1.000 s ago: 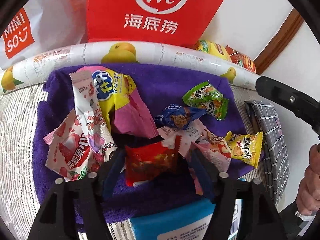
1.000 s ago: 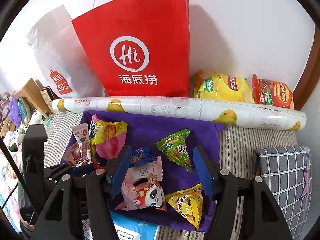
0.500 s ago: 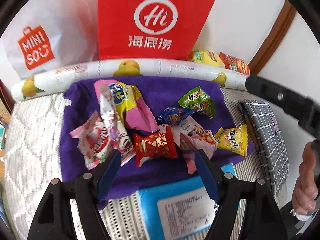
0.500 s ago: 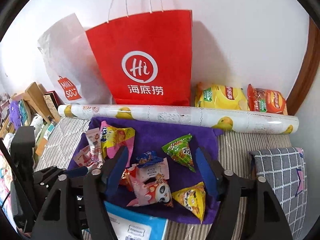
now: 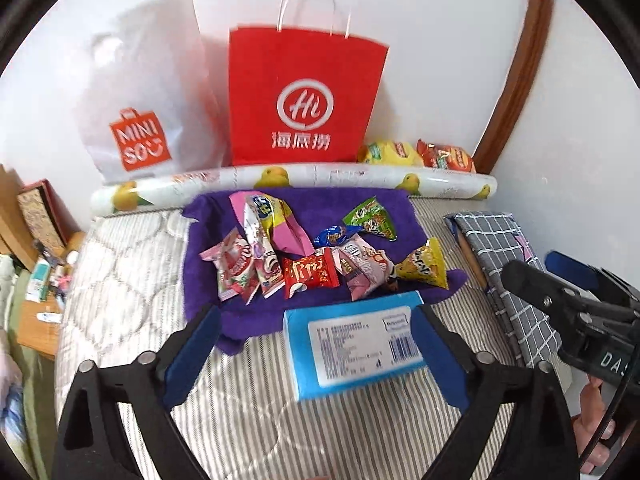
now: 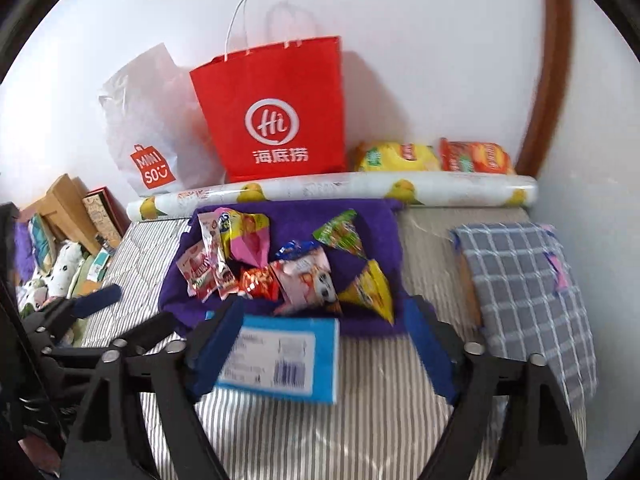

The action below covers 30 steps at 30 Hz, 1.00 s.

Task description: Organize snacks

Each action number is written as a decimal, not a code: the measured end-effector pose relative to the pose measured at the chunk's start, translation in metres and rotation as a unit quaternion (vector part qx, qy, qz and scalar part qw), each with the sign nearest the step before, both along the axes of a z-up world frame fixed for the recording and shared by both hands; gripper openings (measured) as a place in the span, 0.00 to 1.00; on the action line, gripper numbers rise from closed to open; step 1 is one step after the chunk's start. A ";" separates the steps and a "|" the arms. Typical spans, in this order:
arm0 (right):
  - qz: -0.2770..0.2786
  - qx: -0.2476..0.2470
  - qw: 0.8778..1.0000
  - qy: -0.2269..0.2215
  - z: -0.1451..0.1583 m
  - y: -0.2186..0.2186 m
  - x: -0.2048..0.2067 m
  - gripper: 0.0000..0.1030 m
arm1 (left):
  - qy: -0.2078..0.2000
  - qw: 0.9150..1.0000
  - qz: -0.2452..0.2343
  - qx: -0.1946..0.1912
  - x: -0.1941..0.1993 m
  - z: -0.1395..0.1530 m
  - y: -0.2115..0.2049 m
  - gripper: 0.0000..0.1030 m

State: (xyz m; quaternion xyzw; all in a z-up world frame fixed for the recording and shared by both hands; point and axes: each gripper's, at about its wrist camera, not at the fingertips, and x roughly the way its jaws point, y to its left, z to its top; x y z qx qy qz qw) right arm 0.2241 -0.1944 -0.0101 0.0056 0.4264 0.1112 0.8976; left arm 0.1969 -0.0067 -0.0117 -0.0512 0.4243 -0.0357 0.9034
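Observation:
Several snack packets lie in a heap on a purple towel [image 5: 316, 204] [image 6: 304, 216]: a red packet [image 5: 310, 274] [image 6: 258, 282], a green triangle [image 5: 370, 216] [image 6: 340, 234], a yellow triangle [image 5: 426, 264] [image 6: 370, 290], pink and strawberry packets [image 5: 236, 266]. A blue box [image 5: 354, 344] [image 6: 284, 356] lies in front of the towel. My left gripper [image 5: 318, 354] is open and empty, above the box. My right gripper [image 6: 328, 354] is open and empty, also over the box; it shows in the left wrist view [image 5: 560, 296] at the right.
A red paper bag [image 5: 300, 100] [image 6: 276, 108] and a white Miniso bag [image 5: 140, 120] [image 6: 148, 128] stand against the wall behind a rolled mat [image 5: 296, 180] [image 6: 332, 192]. Chip bags [image 5: 416, 154] [image 6: 432, 158] lie at back right. A checked cushion [image 5: 508, 272] [image 6: 524, 296] lies right.
Both grippers have pulled back and up from the snack heap. The red packet that lay between my left fingers now lies on the towel; the blue box has come into full view.

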 end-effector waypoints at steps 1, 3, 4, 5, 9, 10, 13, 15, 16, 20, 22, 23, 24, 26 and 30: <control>-0.007 0.000 1.000 -0.004 0.003 -0.003 -0.010 0.86 | -0.006 1.000 0.001 0.001 -0.007 0.004 -0.001 0.96; -0.021 0.000 1.000 -0.010 0.009 -0.008 -0.029 0.91 | -0.014 1.000 0.000 -0.001 -0.023 0.012 -0.001 0.97; -0.025 0.001 1.000 -0.013 0.011 -0.011 -0.038 0.93 | -0.017 1.000 0.000 -0.002 -0.030 0.014 -0.001 0.97; -0.029 0.000 0.999 -0.018 0.014 -0.012 -0.048 0.96 | -0.022 1.000 0.001 -0.002 -0.037 0.017 -0.001 0.98; -0.042 -0.018 0.998 -0.036 0.024 -0.018 -0.083 0.99 | -0.041 0.999 0.010 0.015 -0.066 0.030 -0.003 0.98; -0.045 -0.023 0.998 -0.041 0.027 -0.020 -0.091 0.99 | -0.045 0.999 0.012 0.021 -0.072 0.033 -0.004 0.98; -0.049 -0.023 0.997 -0.049 0.033 -0.024 -0.112 0.99 | -0.053 0.998 0.013 0.022 -0.089 0.039 -0.006 0.98; -0.050 -0.020 0.997 -0.054 0.038 -0.028 -0.127 0.99 | -0.058 0.998 0.013 0.018 -0.099 0.042 -0.007 0.98; -0.050 -0.020 0.997 -0.056 0.039 -0.029 -0.130 0.99 | -0.062 0.998 0.013 0.019 -0.103 0.044 -0.009 0.98; -0.049 -0.027 0.997 -0.062 0.044 -0.030 -0.146 0.99 | -0.070 0.997 0.012 0.020 -0.117 0.049 -0.013 0.98; -0.051 -0.027 0.996 -0.062 0.045 -0.031 -0.150 0.99 | -0.073 0.997 0.011 0.018 -0.121 0.051 -0.014 0.98; -0.052 -0.026 0.996 -0.062 0.045 -0.032 -0.151 0.99 | -0.074 0.997 0.012 0.018 -0.123 0.052 -0.015 0.98; -0.053 -0.025 0.996 -0.061 0.045 -0.032 -0.152 0.99 | -0.076 0.997 0.012 0.019 -0.124 0.052 -0.015 0.98; -0.054 -0.024 0.997 -0.059 0.044 -0.033 -0.152 0.99 | -0.077 0.997 0.011 0.019 -0.126 0.053 -0.015 0.98; -0.057 -0.026 0.996 -0.061 0.045 -0.034 -0.156 0.99 | -0.079 0.997 0.013 0.019 -0.129 0.053 -0.015 0.98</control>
